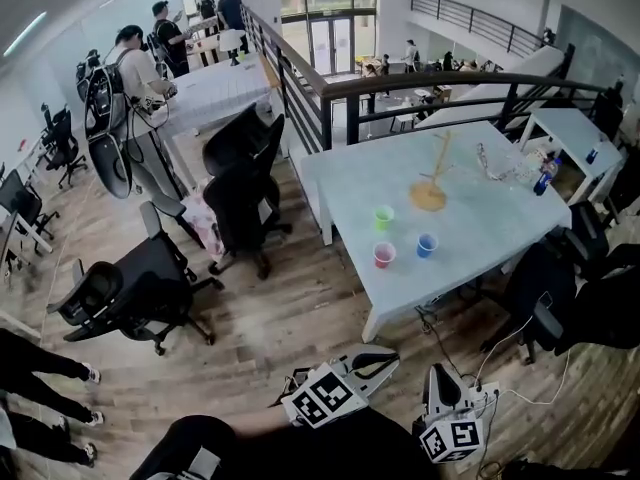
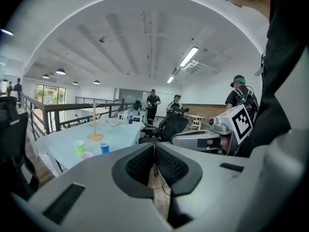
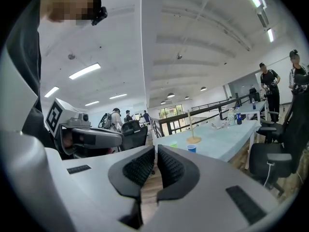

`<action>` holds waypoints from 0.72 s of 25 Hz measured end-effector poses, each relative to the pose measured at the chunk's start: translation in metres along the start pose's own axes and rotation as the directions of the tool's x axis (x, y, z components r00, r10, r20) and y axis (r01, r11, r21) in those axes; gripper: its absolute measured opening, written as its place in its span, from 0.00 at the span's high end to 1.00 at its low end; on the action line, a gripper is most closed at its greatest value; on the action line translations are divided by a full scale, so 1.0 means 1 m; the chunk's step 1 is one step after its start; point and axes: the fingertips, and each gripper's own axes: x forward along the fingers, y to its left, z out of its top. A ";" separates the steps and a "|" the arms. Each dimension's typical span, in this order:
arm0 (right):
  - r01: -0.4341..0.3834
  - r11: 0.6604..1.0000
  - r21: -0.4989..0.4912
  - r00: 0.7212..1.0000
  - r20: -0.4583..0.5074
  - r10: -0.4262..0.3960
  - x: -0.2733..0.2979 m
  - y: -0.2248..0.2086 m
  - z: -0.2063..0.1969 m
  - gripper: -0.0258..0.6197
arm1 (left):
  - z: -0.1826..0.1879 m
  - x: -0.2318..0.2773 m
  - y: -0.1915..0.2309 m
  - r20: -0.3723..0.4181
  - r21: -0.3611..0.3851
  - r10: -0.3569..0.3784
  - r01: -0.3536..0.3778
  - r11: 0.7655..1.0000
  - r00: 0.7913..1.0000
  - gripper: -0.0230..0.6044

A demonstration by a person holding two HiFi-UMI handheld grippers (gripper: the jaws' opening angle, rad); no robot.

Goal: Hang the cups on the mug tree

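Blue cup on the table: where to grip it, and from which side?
Take the blue cup by its rim, one jaw inside, one outside, coming down from above. It seems to stand upright, mouth up, clear of the pink cup and green cup, so the rim is free. Any handle is too small to make out.

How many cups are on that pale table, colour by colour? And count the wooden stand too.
Green cup: 1
Pink cup: 1
Blue cup: 1
Mug tree: 1
Total: 4 (3 cups and 1 tree; no cup hangs on it yet)
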 end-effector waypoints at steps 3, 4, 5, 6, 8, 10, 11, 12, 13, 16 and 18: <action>-0.005 1.000 0.018 1.000 -0.013 0.005 -0.004 -0.008 -0.005 0.90 | -0.002 0.008 -0.005 -0.022 -0.005 0.006 -0.006 1.000 1.000 0.93; -0.005 1.000 0.025 1.000 -0.017 0.006 -0.004 -0.010 -0.007 0.90 | -0.004 0.011 -0.005 -0.030 -0.007 0.006 -0.006 1.000 1.000 0.93; -0.006 0.999 0.032 1.000 -0.021 0.006 -0.003 -0.012 -0.009 0.90 | -0.006 0.014 -0.005 -0.038 -0.011 0.006 -0.006 1.000 0.999 0.93; -0.005 0.999 0.040 1.000 -0.026 0.006 -0.002 -0.015 -0.011 0.90 | -0.007 0.016 -0.004 -0.044 -0.015 0.006 -0.006 1.000 0.999 0.93; 0.002 0.999 0.051 0.999 -0.035 0.000 -0.001 -0.019 -0.014 0.90 | -0.010 0.022 -0.002 -0.054 -0.022 0.000 -0.001 1.000 0.999 0.93; 0.017 0.998 0.055 0.999 -0.044 -0.015 0.000 -0.024 -0.015 0.90 | -0.010 0.028 -0.001 -0.060 -0.026 -0.018 0.016 1.000 0.998 0.93; 0.026 0.998 0.054 0.999 -0.049 -0.023 0.001 -0.027 -0.016 0.90 | -0.010 0.033 0.000 -0.061 -0.028 -0.029 0.027 0.999 0.998 0.93; 0.035 0.998 0.051 0.998 -0.053 -0.032 0.002 -0.030 -0.015 0.90 | -0.009 0.037 0.000 -0.061 -0.030 -0.040 0.038 0.999 0.997 0.93; 0.045 0.998 0.048 0.998 -0.056 -0.042 0.002 -0.034 -0.015 0.90 | -0.008 0.042 0.001 -0.060 -0.032 -0.051 0.049 0.998 0.997 0.93; 0.091 0.995 0.035 0.995 -0.054 -0.089 0.004 -0.047 -0.009 0.90 | -0.002 0.054 0.007 -0.054 -0.029 -0.083 0.082 0.996 0.995 0.93; 0.124 0.992 0.032 0.991 -0.052 -0.123 0.008 -0.057 -0.003 0.90 | 0.004 0.064 0.012 -0.047 -0.018 -0.106 0.105 0.994 0.993 0.93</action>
